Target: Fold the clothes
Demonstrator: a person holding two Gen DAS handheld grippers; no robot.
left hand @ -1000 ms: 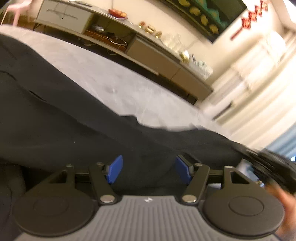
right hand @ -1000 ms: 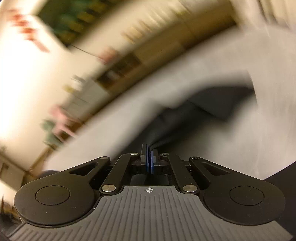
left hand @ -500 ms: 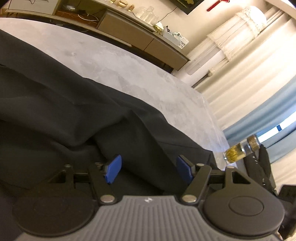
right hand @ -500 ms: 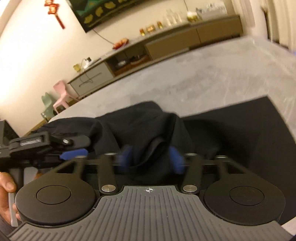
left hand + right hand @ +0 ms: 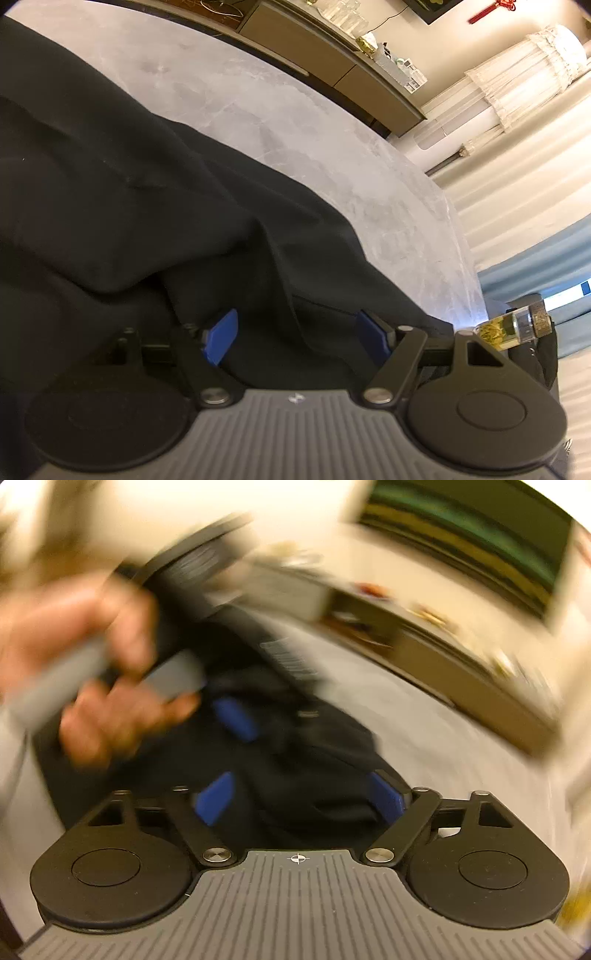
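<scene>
The black cloth garment (image 5: 155,192) lay crumpled on the grey marble surface (image 5: 295,122). Over it both the left gripper (image 5: 297,336) and the right gripper (image 5: 299,799) were opening, holding nothing. A good fold probably needed pinching one edge, not bunched layers.

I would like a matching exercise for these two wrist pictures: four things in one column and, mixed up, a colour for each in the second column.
Things:
1. garment
2. pads of the left gripper
3. table top
4. curtain

Colours:
A. pale grey, marbled
B. black
C. light blue
D. strong blue

Pairs: 1-B, 2-D, 3-A, 4-C
</scene>
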